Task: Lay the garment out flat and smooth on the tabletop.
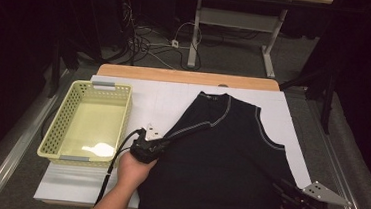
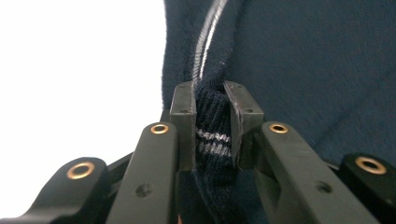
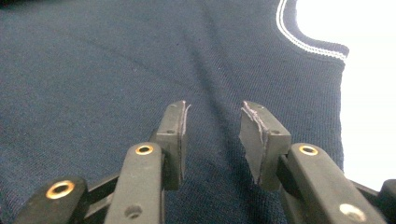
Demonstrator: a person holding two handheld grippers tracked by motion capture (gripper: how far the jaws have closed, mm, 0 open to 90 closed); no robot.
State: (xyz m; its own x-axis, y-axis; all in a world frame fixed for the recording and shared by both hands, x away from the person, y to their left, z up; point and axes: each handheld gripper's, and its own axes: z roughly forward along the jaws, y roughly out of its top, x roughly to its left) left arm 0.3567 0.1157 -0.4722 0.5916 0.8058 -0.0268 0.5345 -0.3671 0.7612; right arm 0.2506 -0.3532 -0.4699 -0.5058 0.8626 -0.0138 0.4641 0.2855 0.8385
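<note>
**Navy vest pinched at its left edge**

Dark navy knitted sleeveless vest point(image 1: 224, 157) with pale striped trim lies spread on the white sheet point(image 1: 168, 100) covering the wooden table point(image 1: 185, 77), its neck toward the far side and its hem at the near edge. The left gripper point(image 1: 158, 143) sits at the vest's left side, jaws pressed together on a bunched fold of ribbed, striped edging point(image 2: 212, 135); the cloth fills the gap between the pads and is drawn up from the sheet. The right gripper point(image 3: 212, 126) hovers over the vest's near right corner, jaws spread with only flat knit below them, nothing pinched. Left of the vest, well apart from both grippers, stands a pale yellow perforated plastic basket point(image 1: 67, 120).
</note>
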